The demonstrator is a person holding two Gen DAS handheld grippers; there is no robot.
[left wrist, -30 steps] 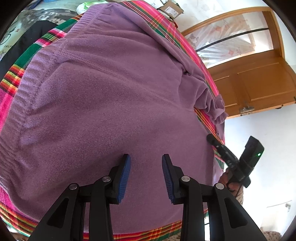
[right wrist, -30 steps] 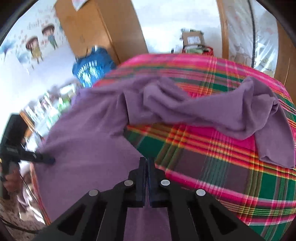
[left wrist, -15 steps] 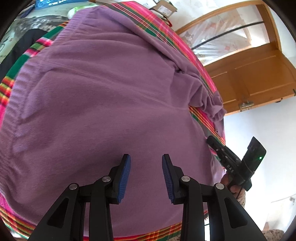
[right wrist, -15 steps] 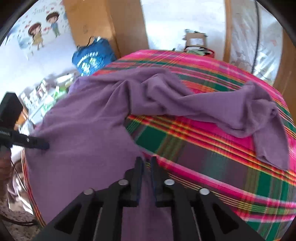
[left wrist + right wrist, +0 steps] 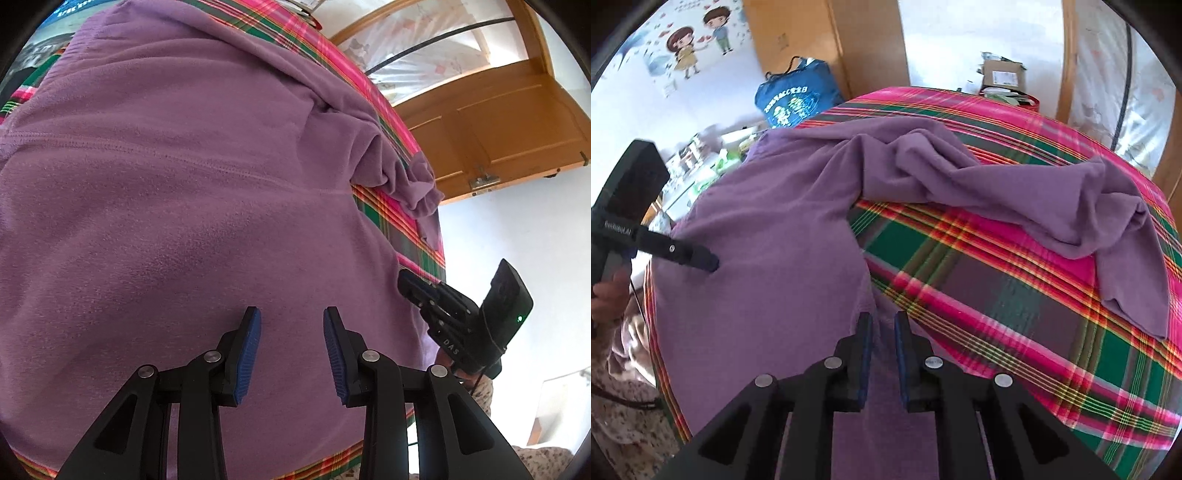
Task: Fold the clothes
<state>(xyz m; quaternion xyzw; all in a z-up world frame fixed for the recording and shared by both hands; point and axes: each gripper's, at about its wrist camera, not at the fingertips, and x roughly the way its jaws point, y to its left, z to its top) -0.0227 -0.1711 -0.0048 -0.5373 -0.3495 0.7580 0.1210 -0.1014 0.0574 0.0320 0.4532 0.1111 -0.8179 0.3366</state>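
A purple fleece sweater (image 5: 184, 184) lies spread flat on a plaid cloth (image 5: 997, 295). Its sleeve (image 5: 1015, 192) is crumpled and stretches out to the right across the plaid. My left gripper (image 5: 291, 314) hovers open over the sweater's lower body, with nothing between its blue pads. In the right wrist view the left gripper (image 5: 709, 262) points at the sweater's left part. My right gripper (image 5: 882, 321) stands over the sweater's right side edge, jaws parted to a narrow gap; cloth shows below the gap and no pad presses on it. The right gripper (image 5: 406, 277) shows at the sweater's right edge in the left wrist view.
A wooden door (image 5: 498, 122) stands beyond the table's right side. A blue bag (image 5: 798, 96) and a cardboard box (image 5: 1001, 74) sit past the far edge. The plaid cloth's near edge (image 5: 332, 458) runs just below my left gripper. A hand (image 5: 605, 295) holds the left gripper.
My right gripper's jaws went from shut to a narrow gap, and it rolled a little. My left gripper slid sideways over the sweater, still open.
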